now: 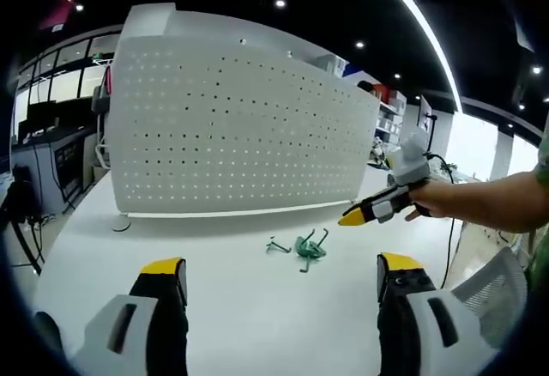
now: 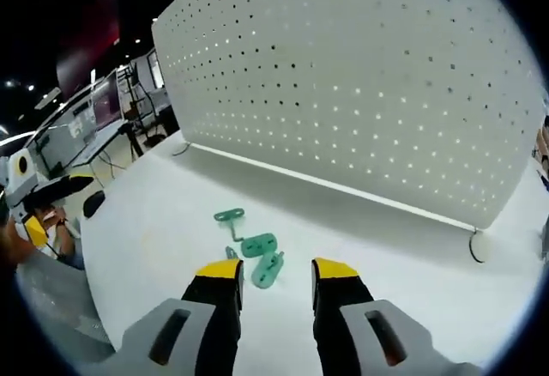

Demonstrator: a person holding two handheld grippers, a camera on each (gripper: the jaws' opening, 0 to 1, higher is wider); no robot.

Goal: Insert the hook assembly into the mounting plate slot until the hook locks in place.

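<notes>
Lying loose mid-frame on the white table (image 2: 154, 221), small green metal hook pieces (image 2: 257, 256) (nothing joined yet); left gripper (image 1: 281, 277) and right gripper (image 2: 276, 278) open, empty.

The hooks (image 2: 256, 254) lie on the tabletop (image 2: 154, 213) before the upright pegboard (image 2: 360, 75) — right tool (image 2: 273, 275) just beside them.

Left gripper (image 1: 280, 277) jaws wide apart — right gripper (image 2: 276, 271) jaws parted, held by a hand (image 1: 436, 199)

Open-plan office lab: desks with monitors (image 1: 39, 127), shelving (image 1: 388, 114), ceiling downlights (image 1: 280, 3)
</notes>
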